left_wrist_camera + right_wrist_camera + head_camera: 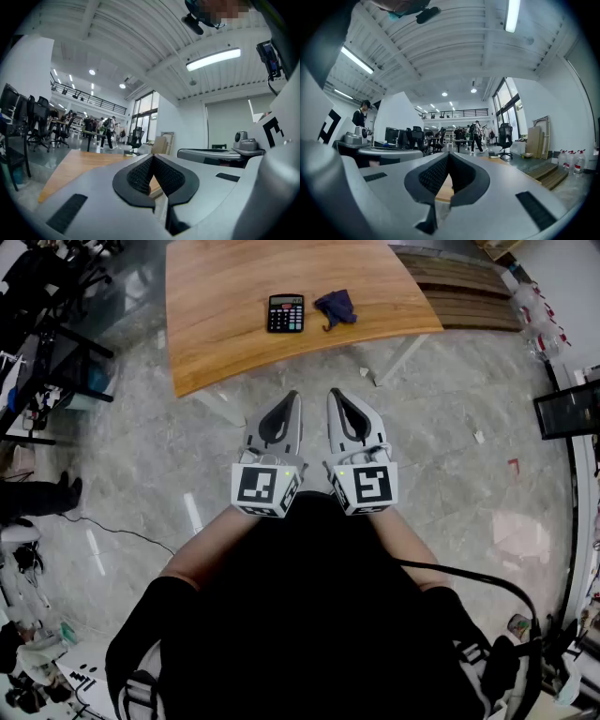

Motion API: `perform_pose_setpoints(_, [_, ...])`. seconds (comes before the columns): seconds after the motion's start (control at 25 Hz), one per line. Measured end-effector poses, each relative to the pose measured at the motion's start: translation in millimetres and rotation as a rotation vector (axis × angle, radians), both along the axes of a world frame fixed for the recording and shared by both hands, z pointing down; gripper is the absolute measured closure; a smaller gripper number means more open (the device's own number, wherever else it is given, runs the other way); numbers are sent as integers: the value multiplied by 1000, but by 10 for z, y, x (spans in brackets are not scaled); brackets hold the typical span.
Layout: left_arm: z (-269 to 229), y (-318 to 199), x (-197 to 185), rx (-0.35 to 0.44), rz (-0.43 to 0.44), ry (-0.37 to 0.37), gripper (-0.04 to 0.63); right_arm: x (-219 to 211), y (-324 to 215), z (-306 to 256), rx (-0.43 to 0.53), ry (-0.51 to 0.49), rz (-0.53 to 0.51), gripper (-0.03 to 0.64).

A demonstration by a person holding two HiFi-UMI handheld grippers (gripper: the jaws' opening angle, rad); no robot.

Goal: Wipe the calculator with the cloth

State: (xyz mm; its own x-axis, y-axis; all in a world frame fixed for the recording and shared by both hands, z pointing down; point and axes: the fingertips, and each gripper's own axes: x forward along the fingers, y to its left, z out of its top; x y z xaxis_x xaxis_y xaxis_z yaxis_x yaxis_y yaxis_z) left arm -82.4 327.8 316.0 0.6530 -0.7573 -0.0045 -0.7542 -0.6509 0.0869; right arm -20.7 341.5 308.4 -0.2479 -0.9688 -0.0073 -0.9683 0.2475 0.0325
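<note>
1. Your left gripper (293, 399) has its jaws pressed together with nothing between them. Its own view shows the dark pads meeting at the tip.
2. Your right gripper (335, 396) is the same: jaws together and empty.
3. You hold both grippers level and side by side, close to your body. They are over the grey floor (450, 456), short of the near edge of the wooden table (225, 343).
4. The calculator (285, 313) lies flat on the table, well apart from both grippers.
5. The cloth (336, 307) — dark blue and crumpled — sits just beside the calculator on its right, with a small gap between them.
</note>
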Motion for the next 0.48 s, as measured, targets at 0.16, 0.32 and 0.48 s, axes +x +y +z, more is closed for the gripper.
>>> perform_pose_setpoints(0.16, [13, 48, 54, -1, 5, 2, 589, 36, 42, 1, 4, 8, -4, 603])
perform_pose_setpoints(0.32, [9, 56, 85, -4, 6, 2, 589, 58, 54, -4, 3, 9, -6, 603])
perform_pose_setpoints(0.48, [33, 62, 131, -12, 8, -2, 589, 97, 58, 15, -2, 9, -7, 603])
